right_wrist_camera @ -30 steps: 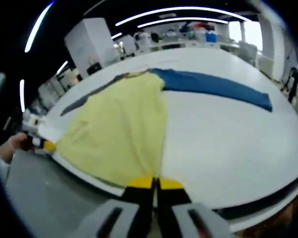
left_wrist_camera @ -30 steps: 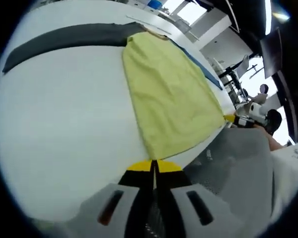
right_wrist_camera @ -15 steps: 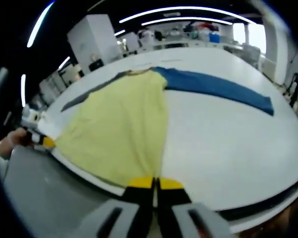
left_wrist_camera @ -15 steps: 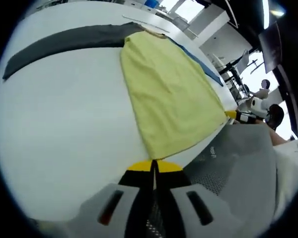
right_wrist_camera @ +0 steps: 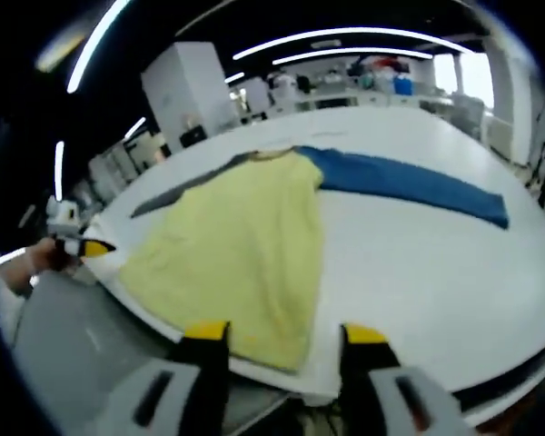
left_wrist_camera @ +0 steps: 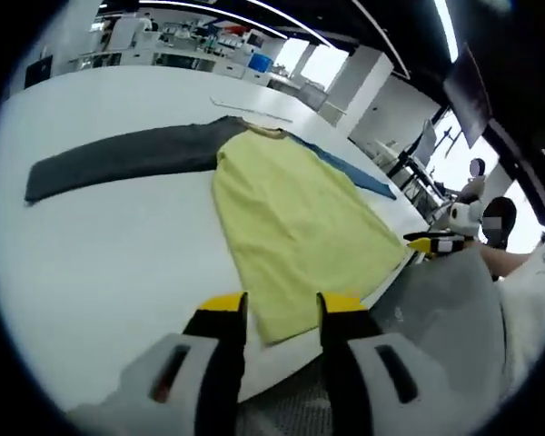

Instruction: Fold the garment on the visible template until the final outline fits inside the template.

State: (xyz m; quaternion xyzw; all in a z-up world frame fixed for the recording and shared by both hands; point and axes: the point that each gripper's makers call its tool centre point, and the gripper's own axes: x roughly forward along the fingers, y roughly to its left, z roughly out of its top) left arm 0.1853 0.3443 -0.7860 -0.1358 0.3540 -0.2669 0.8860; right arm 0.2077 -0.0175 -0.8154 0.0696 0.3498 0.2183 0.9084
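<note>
Centre of both views: yellow garment [left_wrist_camera: 295, 222] [right_wrist_camera: 236, 245] lying flat on white table [left_wrist_camera: 100, 245] [right_wrist_camera: 418, 263], hem end at table's near edge. Bottom of left gripper view, my left tongs [left_wrist_camera: 280, 318] w/ jaws apart, nothing between them but the garment's hem corner seen past the tips; can't tell if touching. Bottom of right gripper view, my right tongs [right_wrist_camera: 286, 334] also spread wide, hem edge showing in the gap. Grey sleeve [left_wrist_camera: 127, 156] [right_wrist_camera: 177, 189] runs out to upper left in left gripper view; blue sleeve [left_wrist_camera: 350, 170] [right_wrist_camera: 409, 177] runs upper right in right gripper view. Other tongs' yellow tips show at right edge of left gripper view and left edge of right gripper view. Background: desks, ceiling light strips.
</note>
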